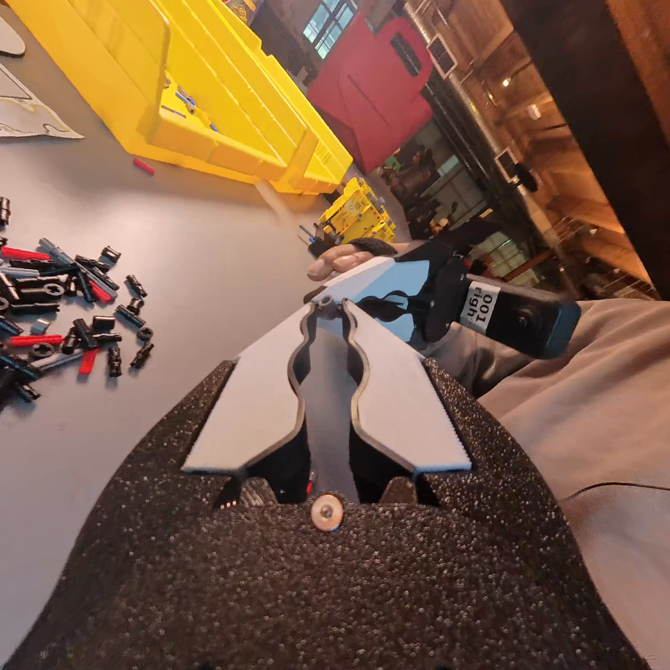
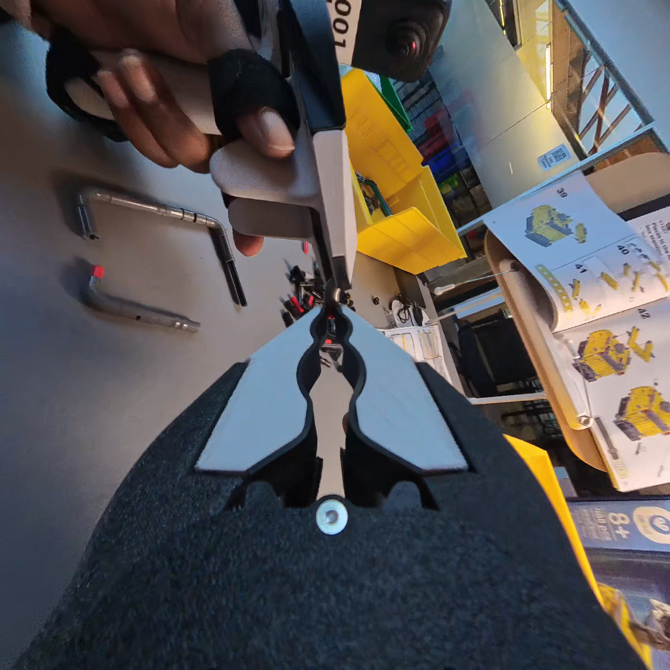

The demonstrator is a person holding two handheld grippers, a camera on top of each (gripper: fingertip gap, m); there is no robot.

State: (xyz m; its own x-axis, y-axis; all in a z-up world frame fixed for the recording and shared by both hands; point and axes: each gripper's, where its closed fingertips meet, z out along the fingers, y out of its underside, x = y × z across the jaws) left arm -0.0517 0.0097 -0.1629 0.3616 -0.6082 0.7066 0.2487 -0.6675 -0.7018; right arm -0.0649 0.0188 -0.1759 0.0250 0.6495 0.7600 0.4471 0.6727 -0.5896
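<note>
My left gripper [image 1: 328,307] is shut on a small dark grey connector piece [image 1: 326,301] held above the grey table [image 1: 203,261]. My right gripper [image 1: 314,297] comes in from the right with its tips closed against the same piece, and a hand [image 1: 337,261] grips it. In the right wrist view, my right gripper [image 2: 331,309] pinches the small dark piece [image 2: 333,293] at its tips. The left gripper [image 2: 340,281] comes down from above onto that piece, held by a hand [image 2: 163,119]. How the piece is seated between the tips is too small to tell.
A pile of black, red and grey pins [image 1: 72,308] lies on the table to the left, also in the right wrist view [image 2: 302,293]. Yellow bins [image 1: 203,94] stand behind it, with a loose red pin [image 1: 143,166]. Two bent metal rods [image 2: 163,214], an open instruction booklet [image 2: 598,290] and a box [image 2: 623,536] are nearby. My two grippers' fingertips are within a few centimetres of each other.
</note>
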